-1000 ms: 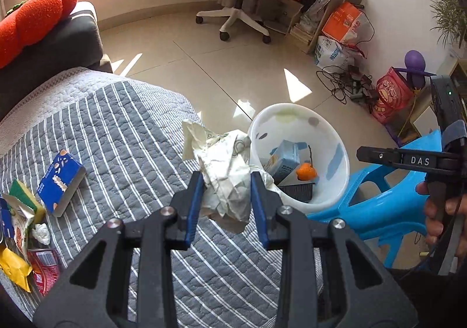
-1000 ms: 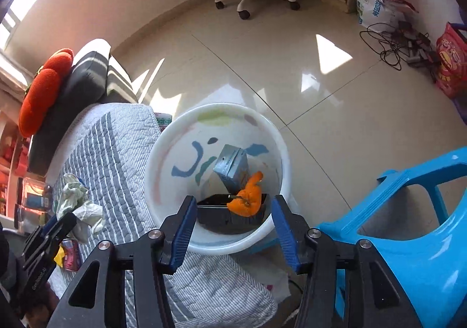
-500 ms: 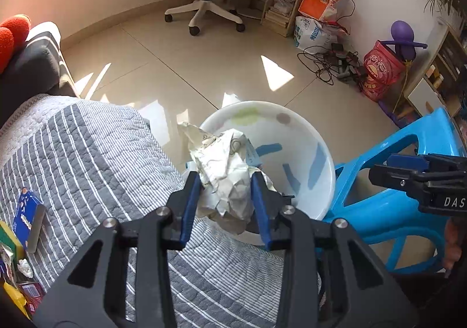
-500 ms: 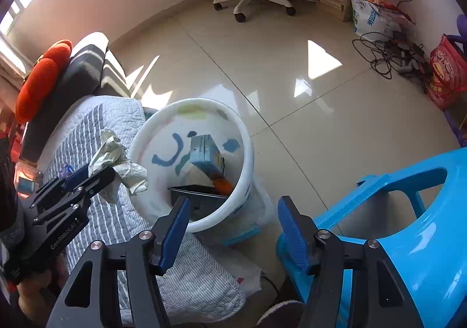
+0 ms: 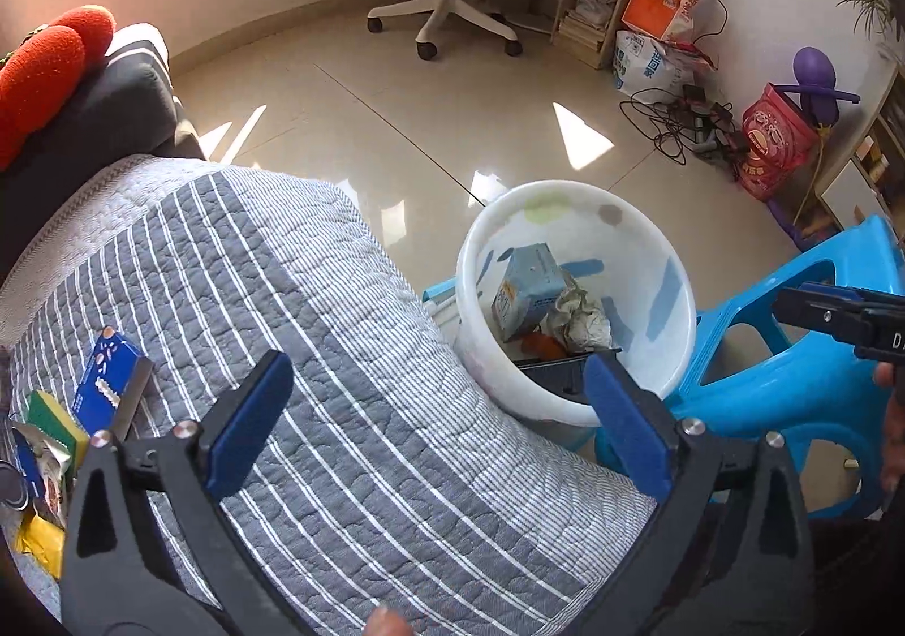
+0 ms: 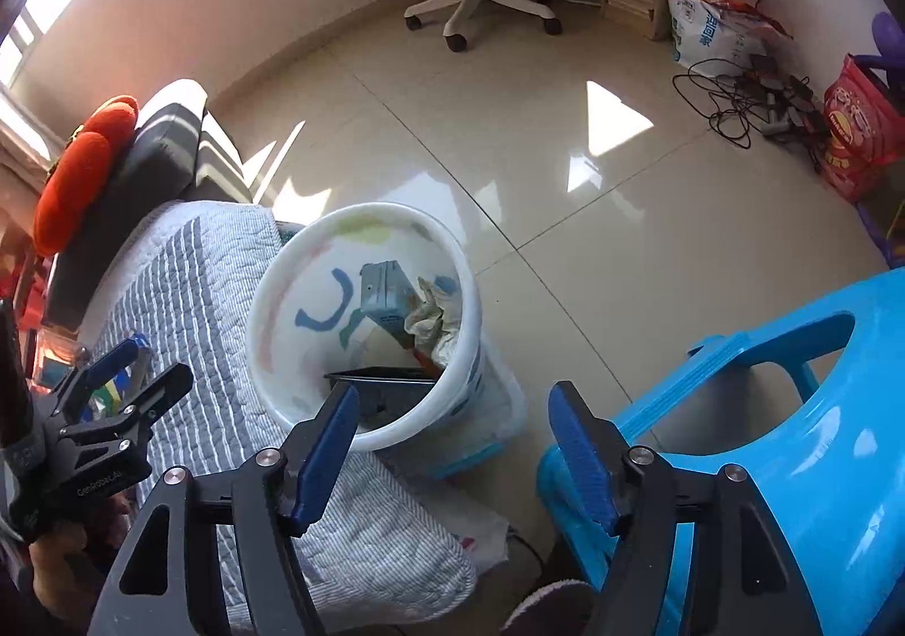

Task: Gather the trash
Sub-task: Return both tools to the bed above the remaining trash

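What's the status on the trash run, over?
Left gripper open, empty. Right gripper open, empty. Crumpled paper in white bin beside carton. More litter on striped bedspread; nothing blocking.

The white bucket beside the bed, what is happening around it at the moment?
A person with a gripper in each hand is collecting trash. The left gripper is open and empty above the striped blanket. A crumpled paper lies in the white bucket beside a blue carton. The right gripper is open too. More trash waits on the blanket.
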A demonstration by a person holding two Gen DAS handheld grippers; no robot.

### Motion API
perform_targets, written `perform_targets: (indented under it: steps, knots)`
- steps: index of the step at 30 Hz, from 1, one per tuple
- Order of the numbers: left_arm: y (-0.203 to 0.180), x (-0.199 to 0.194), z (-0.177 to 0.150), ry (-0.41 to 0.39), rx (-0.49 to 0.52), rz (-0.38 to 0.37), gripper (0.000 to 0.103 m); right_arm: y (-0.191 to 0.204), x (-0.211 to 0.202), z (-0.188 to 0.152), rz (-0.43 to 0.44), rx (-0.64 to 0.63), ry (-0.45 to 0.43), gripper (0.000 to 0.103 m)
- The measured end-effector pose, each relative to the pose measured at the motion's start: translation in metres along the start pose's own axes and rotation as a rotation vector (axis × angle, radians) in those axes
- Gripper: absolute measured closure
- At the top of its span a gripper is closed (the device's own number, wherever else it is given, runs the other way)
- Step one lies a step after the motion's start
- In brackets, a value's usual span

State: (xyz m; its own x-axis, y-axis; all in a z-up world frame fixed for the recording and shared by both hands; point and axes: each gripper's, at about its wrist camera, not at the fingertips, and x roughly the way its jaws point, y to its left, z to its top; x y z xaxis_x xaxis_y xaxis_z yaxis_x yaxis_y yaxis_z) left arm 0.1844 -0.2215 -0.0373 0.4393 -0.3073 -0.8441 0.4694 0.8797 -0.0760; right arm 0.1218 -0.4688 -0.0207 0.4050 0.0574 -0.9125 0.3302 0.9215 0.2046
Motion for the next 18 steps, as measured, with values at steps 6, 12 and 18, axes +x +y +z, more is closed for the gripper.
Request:
perform_targets:
  steps: [6,12,18]
  knots:
    - [0.038,-0.021,-0.024,0.033,-0.069,0.029,0.001,0.018,-0.006,-0.002,-0.001,-0.032,-0.015,0.029]
    - [0.079,-0.042,-0.051,0.035,-0.164,0.046,0.001,0.05,-0.006,-0.006,0.019,-0.075,-0.015,0.028]
    - [0.115,-0.068,-0.075,0.04,-0.207,0.095,0.001,0.092,-0.001,-0.016,0.042,-0.137,0.001,0.027]
